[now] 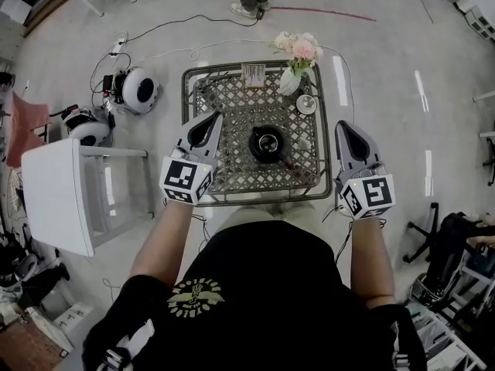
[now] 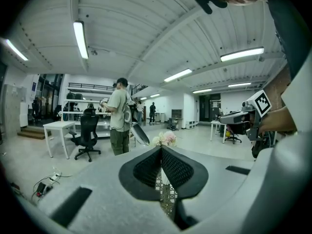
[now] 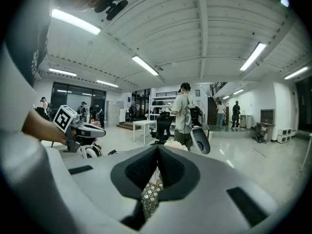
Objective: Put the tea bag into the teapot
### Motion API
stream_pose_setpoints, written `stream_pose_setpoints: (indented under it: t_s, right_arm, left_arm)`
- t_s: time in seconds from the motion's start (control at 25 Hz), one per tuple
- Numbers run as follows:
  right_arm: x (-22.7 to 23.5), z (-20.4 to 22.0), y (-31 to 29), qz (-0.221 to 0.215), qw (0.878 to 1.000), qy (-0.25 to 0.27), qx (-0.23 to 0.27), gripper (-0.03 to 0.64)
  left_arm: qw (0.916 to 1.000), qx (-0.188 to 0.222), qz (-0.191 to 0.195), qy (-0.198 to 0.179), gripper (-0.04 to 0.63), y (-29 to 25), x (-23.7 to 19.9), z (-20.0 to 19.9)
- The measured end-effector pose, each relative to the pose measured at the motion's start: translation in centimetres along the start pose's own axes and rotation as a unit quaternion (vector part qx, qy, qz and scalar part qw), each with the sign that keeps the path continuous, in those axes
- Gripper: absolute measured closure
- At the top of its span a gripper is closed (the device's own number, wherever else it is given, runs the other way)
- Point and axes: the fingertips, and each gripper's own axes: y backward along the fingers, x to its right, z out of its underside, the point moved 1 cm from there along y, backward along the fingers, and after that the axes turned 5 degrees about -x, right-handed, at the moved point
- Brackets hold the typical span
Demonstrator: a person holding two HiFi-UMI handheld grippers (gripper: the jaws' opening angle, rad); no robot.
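Note:
A black teapot (image 1: 267, 144) stands open-topped at the middle of a small lattice-top table (image 1: 232, 99). A small pale packet (image 1: 254, 74), perhaps the tea bag, lies at the table's far edge. A round lid-like disc (image 1: 306, 104) lies by the far right corner. My left gripper (image 1: 209, 118) hovers over the table's left side, left of the teapot, its jaws shut and empty (image 2: 161, 147). My right gripper (image 1: 343, 126) is held just off the table's right edge, also shut on nothing (image 3: 157, 146). Both point away from me, level with the room.
A vase of pink flowers (image 1: 298, 52) stands at the far right corner. A white side table (image 1: 58, 195) stands on the left. Round white devices (image 1: 139, 90) and cables lie on the floor. A person (image 2: 118, 116) stands beyond the table.

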Motion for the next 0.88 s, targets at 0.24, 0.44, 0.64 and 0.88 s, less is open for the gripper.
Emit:
stream_pose_setpoints:
  t_s: [0.24,0.44,0.64,0.88]
  right_arm:
    - [0.7,6.4,-2.4,-0.027,0.998,-0.016,-0.061,0.611]
    - [0.8,11.4,-4.2,-0.07,0.991,-0.038,-0.111,0.611]
    - [0.8,15.6,-5.8,-0.094,0.982,-0.029,-0.162,0.611]
    - [1.8,21.4,-7.5,-0.099,0.966,-0.028,-0.235,0.611]
  left_arm:
    - [0.9995,-0.029,-0.004,0.006,0.598,-1.7,1.6,2.6]
    - [0.9979,-0.051,-0.026,0.032,0.598,-2.8,2.6,5.1]
    - [0.9948,-0.073,-0.048,0.052,0.598,-4.0,3.2,8.0]
    - [0.991,-0.094,-0.072,0.063,0.598,-4.8,3.8,10.7]
